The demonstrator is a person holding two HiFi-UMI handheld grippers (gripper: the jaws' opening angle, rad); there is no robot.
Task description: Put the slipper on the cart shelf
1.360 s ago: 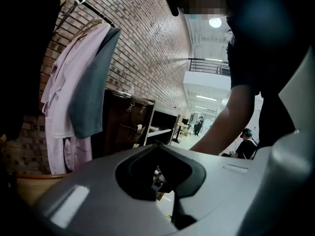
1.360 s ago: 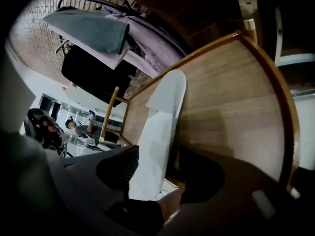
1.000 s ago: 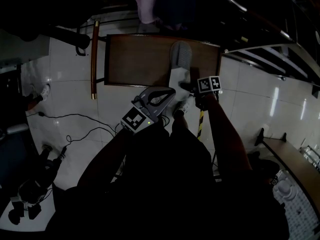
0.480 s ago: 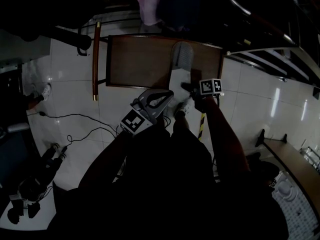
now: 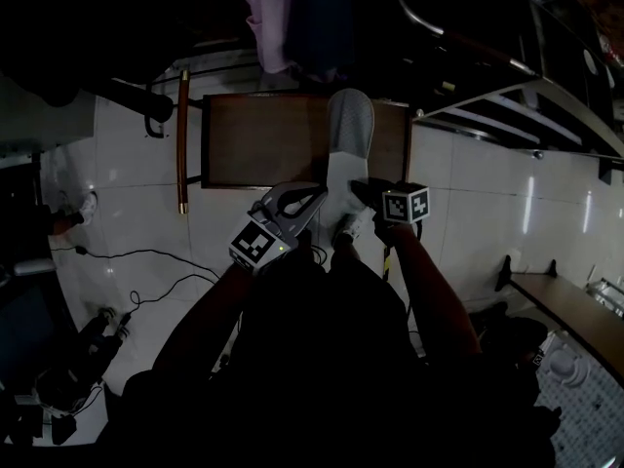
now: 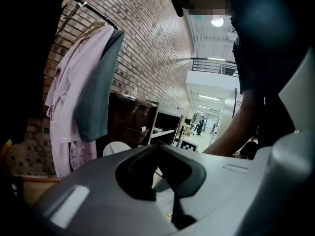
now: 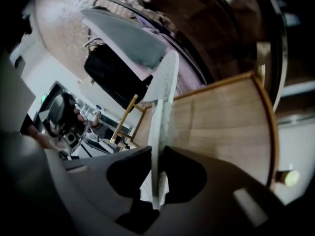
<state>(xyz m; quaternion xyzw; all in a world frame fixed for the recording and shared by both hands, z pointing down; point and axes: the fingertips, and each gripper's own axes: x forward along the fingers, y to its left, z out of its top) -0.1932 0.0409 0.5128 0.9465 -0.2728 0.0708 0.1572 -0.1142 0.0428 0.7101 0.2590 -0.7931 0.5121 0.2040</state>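
A grey and white slipper hangs over the right part of the brown cart shelf. My right gripper is shut on its near end. In the right gripper view the slipper stands edge-on between the jaws of that gripper, above the wooden shelf. These jaws have just been closing with the slipper between them. My left gripper hovers just left of the slipper, shut and empty. In the left gripper view its jaws meet, and a white rounded piece, perhaps the slipper, shows beyond them.
A pink robe and a grey garment hang behind the cart. The cart's wooden handle runs along its left side. Cables trail over the white tiled floor. Stair rails cross the upper right.
The right gripper has closed on the slipper and raised it off the shelf. The left gripper has stayed about where it was.
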